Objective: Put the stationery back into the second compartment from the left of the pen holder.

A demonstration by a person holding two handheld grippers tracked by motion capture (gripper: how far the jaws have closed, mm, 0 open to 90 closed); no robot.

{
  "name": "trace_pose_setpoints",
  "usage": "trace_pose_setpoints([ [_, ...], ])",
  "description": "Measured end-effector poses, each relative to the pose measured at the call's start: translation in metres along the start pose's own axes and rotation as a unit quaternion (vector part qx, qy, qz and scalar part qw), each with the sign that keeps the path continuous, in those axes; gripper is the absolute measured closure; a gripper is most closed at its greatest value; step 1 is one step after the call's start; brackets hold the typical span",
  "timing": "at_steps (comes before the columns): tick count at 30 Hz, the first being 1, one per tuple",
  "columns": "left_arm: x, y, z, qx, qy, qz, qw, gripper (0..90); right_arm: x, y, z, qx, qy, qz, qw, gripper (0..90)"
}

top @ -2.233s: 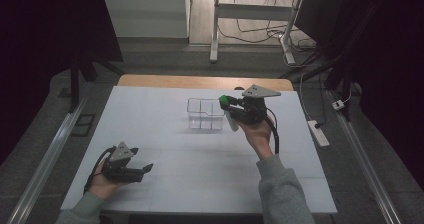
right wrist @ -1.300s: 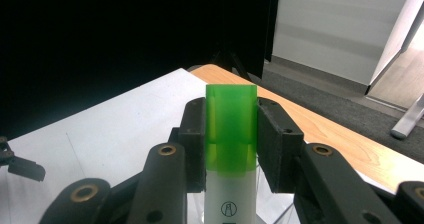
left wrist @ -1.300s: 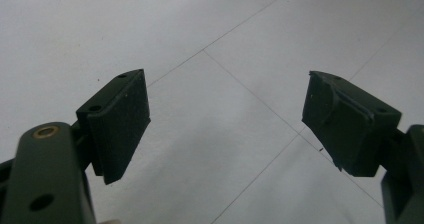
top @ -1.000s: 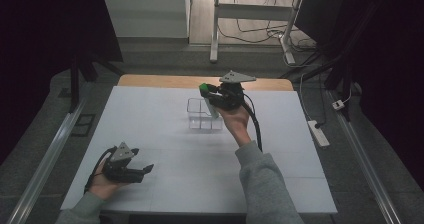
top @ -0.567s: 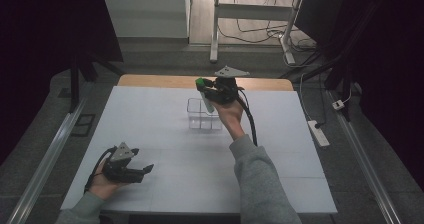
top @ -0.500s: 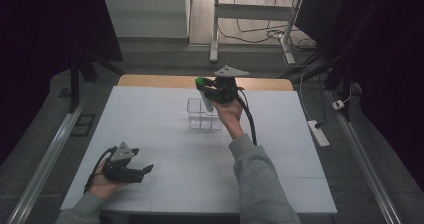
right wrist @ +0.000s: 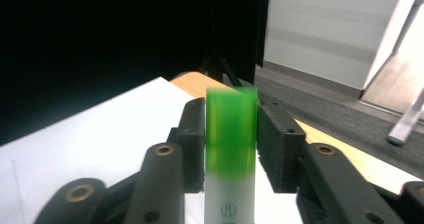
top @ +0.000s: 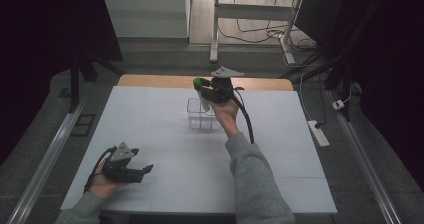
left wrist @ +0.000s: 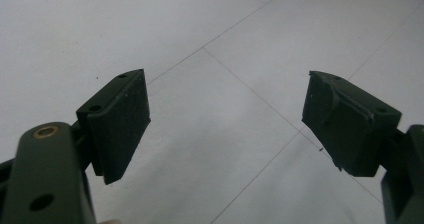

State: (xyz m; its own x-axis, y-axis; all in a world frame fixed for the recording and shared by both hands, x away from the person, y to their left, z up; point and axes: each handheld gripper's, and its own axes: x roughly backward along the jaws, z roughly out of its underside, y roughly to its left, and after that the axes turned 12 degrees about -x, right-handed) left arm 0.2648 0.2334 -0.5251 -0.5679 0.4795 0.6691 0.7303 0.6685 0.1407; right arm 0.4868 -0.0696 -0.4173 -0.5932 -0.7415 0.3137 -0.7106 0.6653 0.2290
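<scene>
Right gripper (top: 204,90): seen upper centre of the high view, held over the far edge of the clear box; it was at centre-right 2.2 s ago and has since been carried up-left, w/ only a small shift in the last half sec.
Right jaws: have just been opening a little; in the right gripper view a pad sits on each side of the tube's cap, left pad touching, a thin gap visible at the right pad. Tube is betw. them, grip looks loosened, not pressed.
Tube (right wrist: 231,149): white body, green cap, blurred in the right gripper view, upright betw. the pads. In the high view (top: 202,91) it is seen at the gripper's tip, cap up, lower end dipping into the box. 2.2 s ago it was held beside the box, to its right.
Clear box (top: 198,118): transparent, w/ compartments, on the white table (top: 150,129), centre of frame, slightly up. Place unchanged across the frames. Which compartment the tube enters can't be told.
Left gripper (top: 141,172): lower left of the high view, low over the table, well apart from the box; unmoved vs. all earlier frames.
Left jaws: spread wide in the left gripper view (left wrist: 225,129), nothing betw. them, bare table behind.
Right forearm: grey sleeve (top: 255,179) runs from bottom centre up to the gripper; angled more leftward than 2.2 s ago.
</scene>
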Motion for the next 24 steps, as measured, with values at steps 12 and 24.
trace_pose_setpoints([
  [12,-0.001,-0.001,0.0,-0.001,0.002,0.0,1.0,18.9,0.017,-0.002,0.001,0.006,0.023,0.007,0.9997,55.9],
  [24,-0.001,-0.001,0.0,-0.001,0.004,-0.001,1.0,18.9,0.048,-0.016,0.016,0.004,0.06,0.01,0.9982,52.8],
])
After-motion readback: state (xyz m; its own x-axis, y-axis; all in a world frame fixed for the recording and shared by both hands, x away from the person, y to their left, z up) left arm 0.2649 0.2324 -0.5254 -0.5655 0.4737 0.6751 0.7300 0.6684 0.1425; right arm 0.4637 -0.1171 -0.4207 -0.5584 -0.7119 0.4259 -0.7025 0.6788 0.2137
